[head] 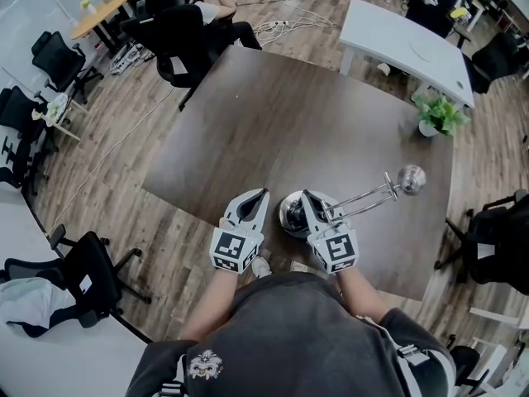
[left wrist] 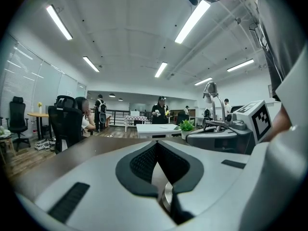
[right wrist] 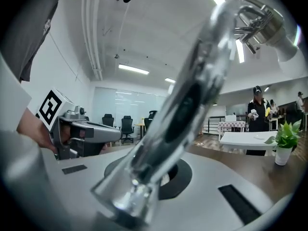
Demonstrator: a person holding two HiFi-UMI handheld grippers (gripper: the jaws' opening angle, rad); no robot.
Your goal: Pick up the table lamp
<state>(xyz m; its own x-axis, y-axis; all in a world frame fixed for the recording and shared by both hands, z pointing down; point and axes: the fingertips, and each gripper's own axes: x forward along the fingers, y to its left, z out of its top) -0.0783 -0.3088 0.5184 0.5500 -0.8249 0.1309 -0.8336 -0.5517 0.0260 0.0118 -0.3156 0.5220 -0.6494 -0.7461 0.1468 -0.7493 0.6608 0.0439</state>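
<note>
The chrome table lamp point(head: 364, 197) stands near the front edge of the dark brown table point(head: 273, 122). Its round base point(head: 291, 215) is by my hands, and its thin arm slants right to a ball-shaped head point(head: 412, 179). My right gripper point(head: 308, 198) is shut on the lamp's stem just above the base. In the right gripper view that stem point(right wrist: 183, 105) rises from between the jaws toward the head point(right wrist: 269, 25). Just left of the base, my left gripper point(head: 263, 195) is shut with nothing in it. The left gripper view shows the lamp point(left wrist: 211, 93) and the right gripper point(left wrist: 219, 138) beside it.
A small potted plant point(head: 436, 116) sits at the table's far right corner. Behind it stands a white table point(head: 405, 44). Black office chairs point(head: 178, 40) and a seated person are at the far left edge. A chair point(head: 87, 271) stands on the wooden floor at my left.
</note>
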